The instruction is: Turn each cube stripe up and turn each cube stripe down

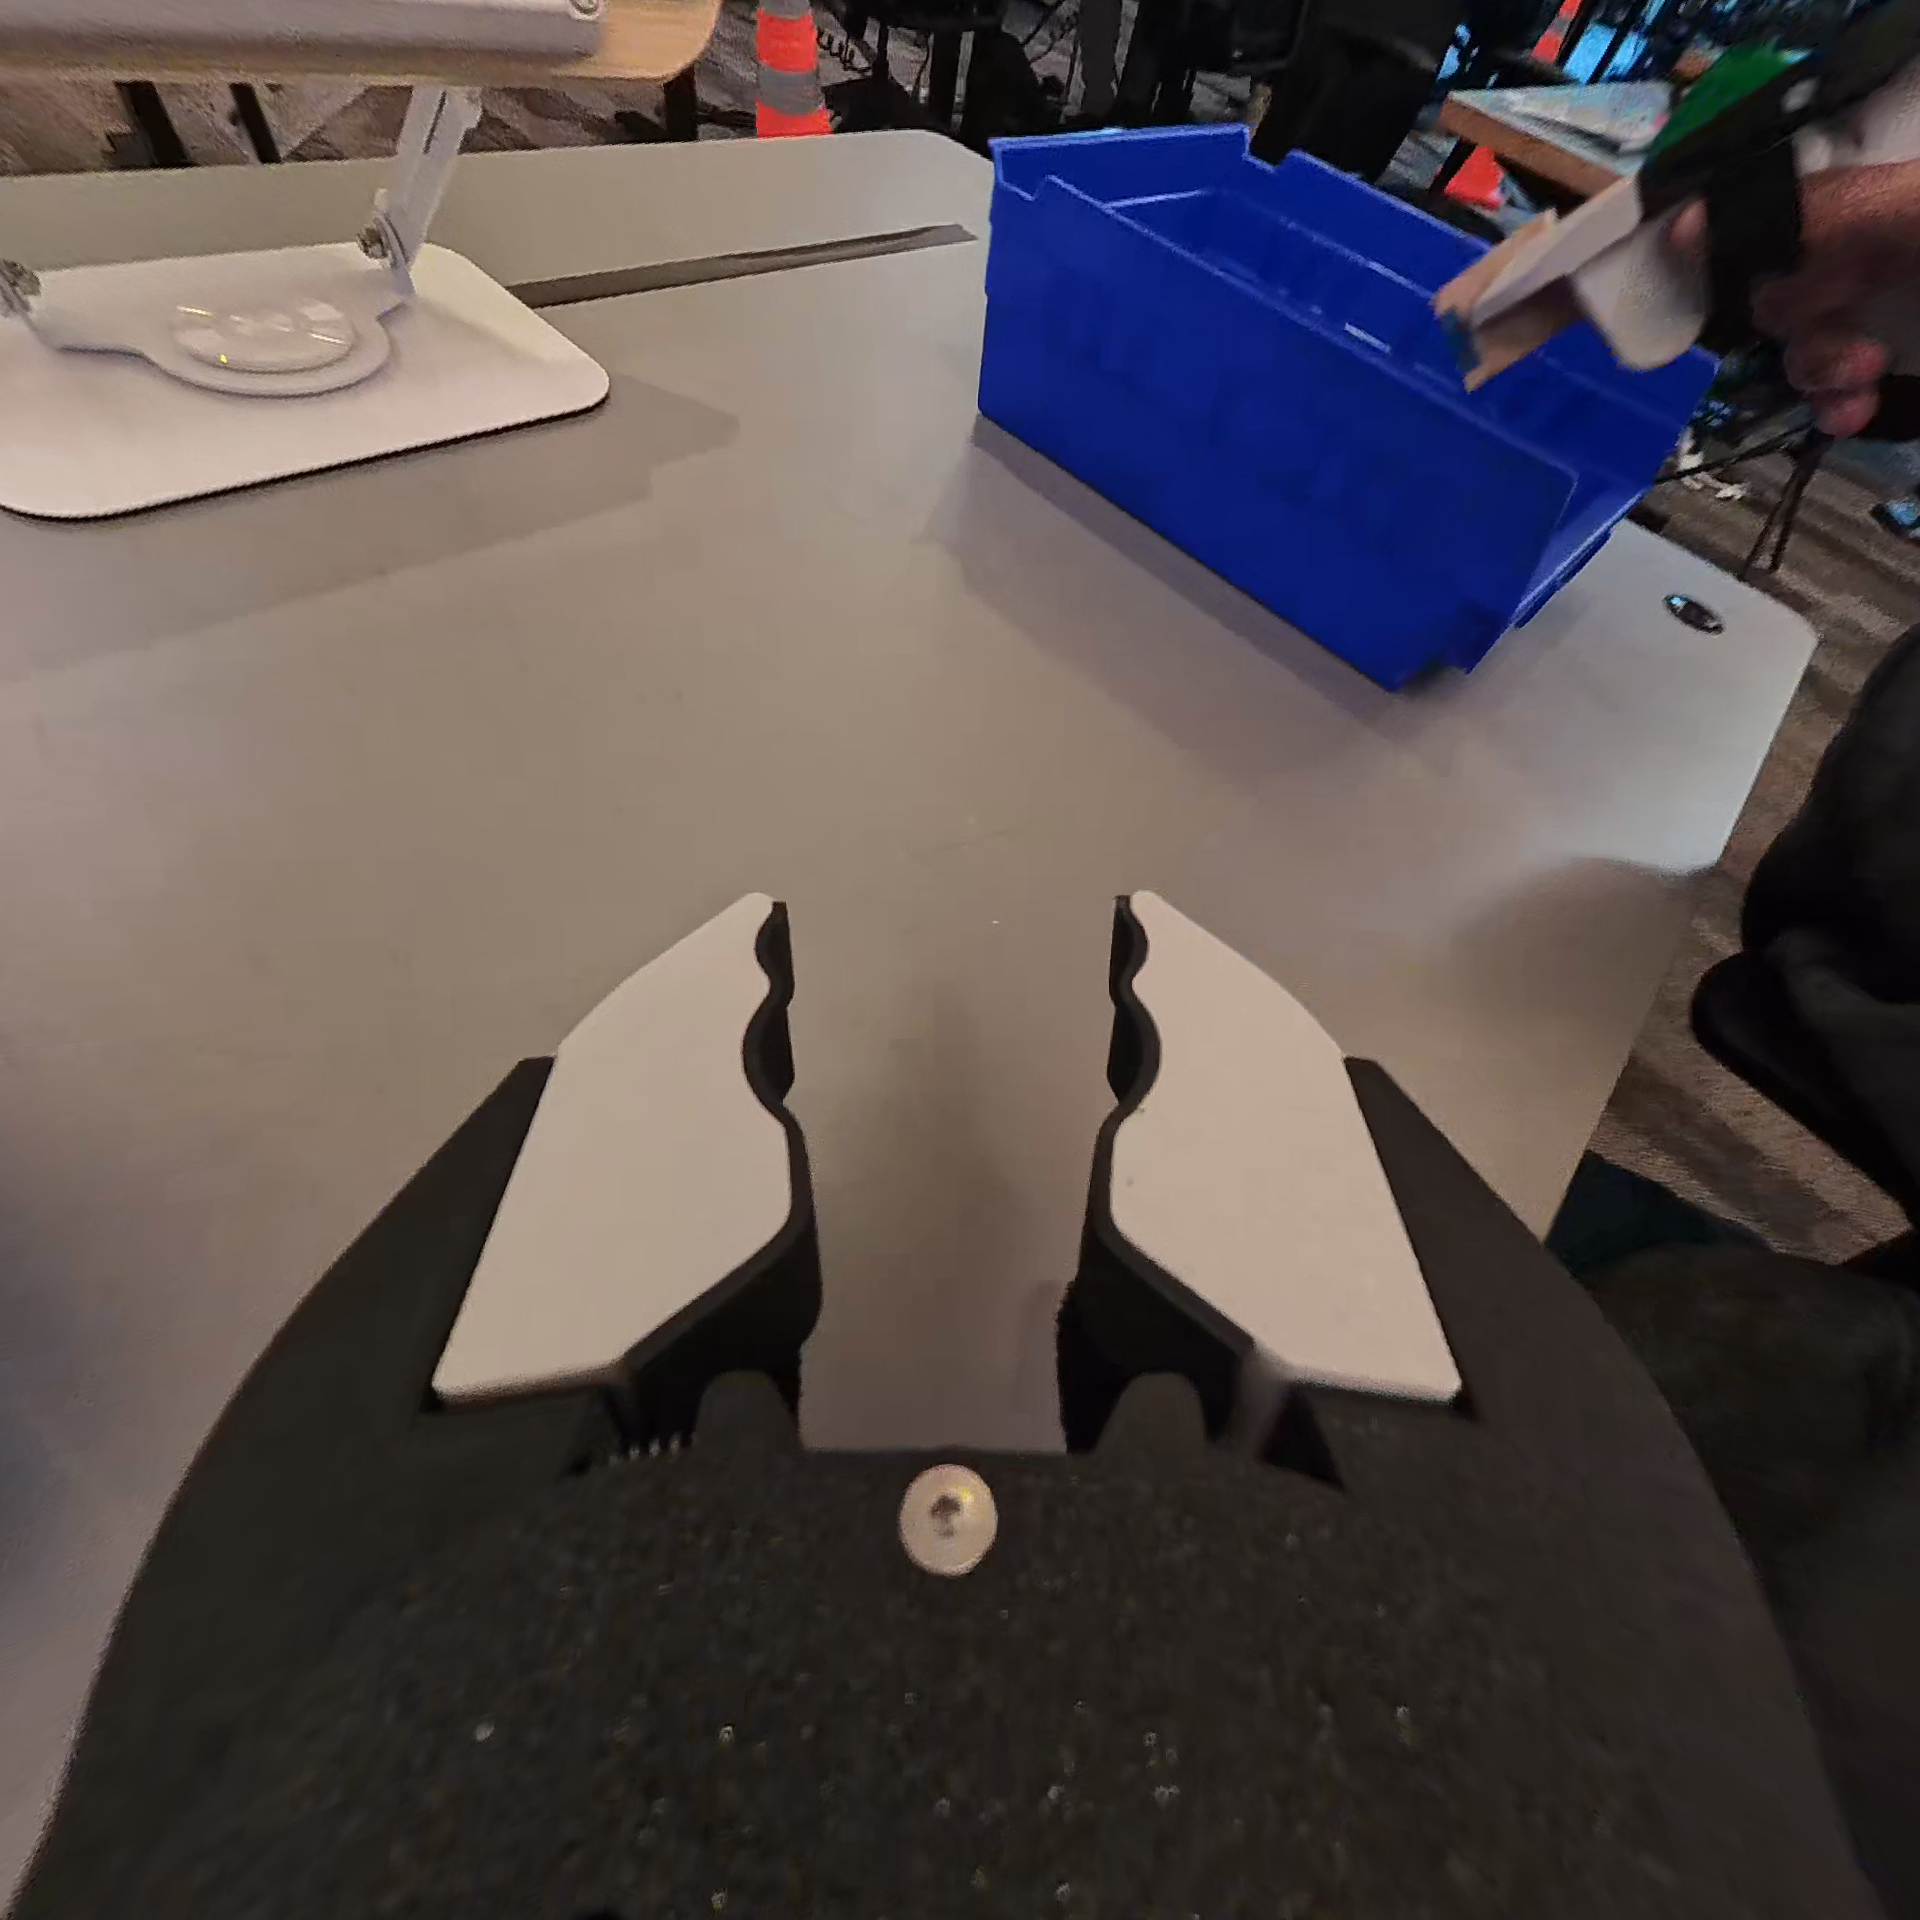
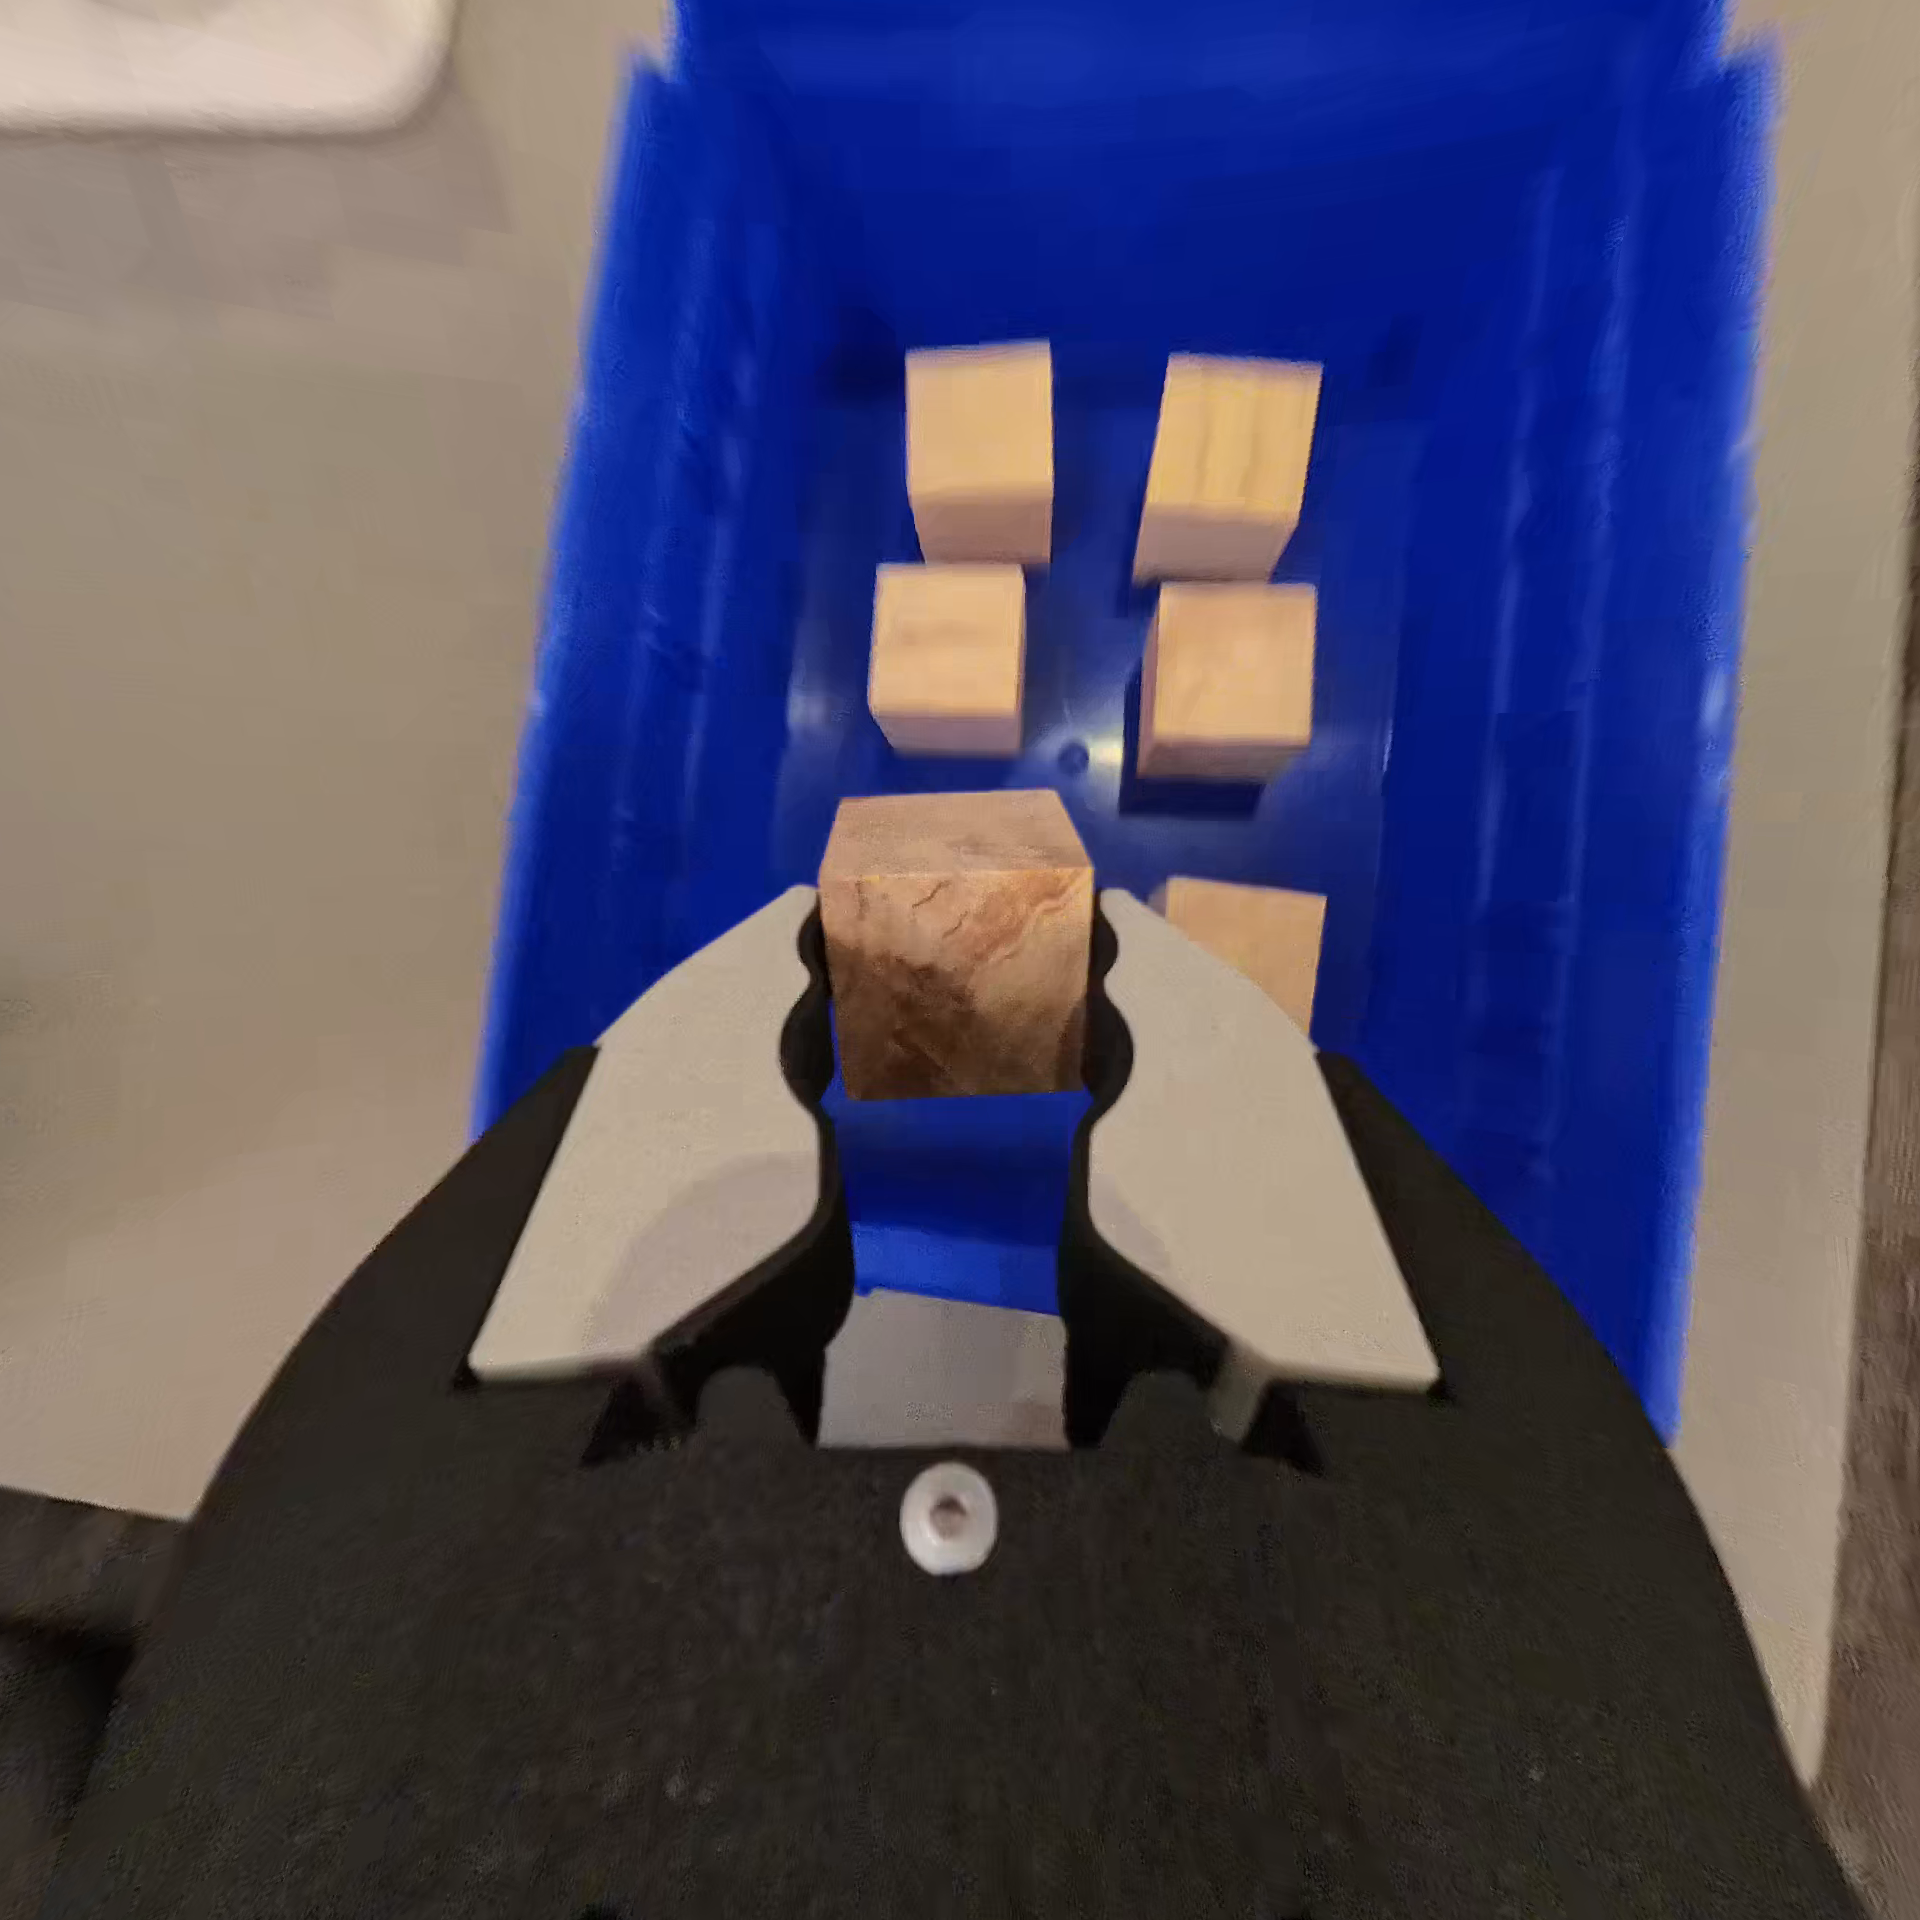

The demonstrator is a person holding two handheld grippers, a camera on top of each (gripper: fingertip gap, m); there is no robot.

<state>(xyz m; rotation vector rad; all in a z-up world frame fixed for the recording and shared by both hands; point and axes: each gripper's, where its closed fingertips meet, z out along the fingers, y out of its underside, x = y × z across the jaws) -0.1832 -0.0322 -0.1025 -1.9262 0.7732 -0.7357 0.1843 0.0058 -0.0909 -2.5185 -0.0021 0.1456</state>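
The right gripper (image 2: 956, 914) clamps a darker wooden cube (image 2: 956, 966) between its fingertips, held above the open blue bin (image 2: 644, 623). Beyond it, five paler cubes (image 2: 977, 447) rest on the bin floor in two rows, no stripe visible on them. The left gripper (image 1: 951, 914) hangs with jaws apart and empty over the grey table (image 1: 727, 675), with the bin farther off to its right.

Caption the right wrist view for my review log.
Right gripper holds a wooden cube above a blue bin containing five more.
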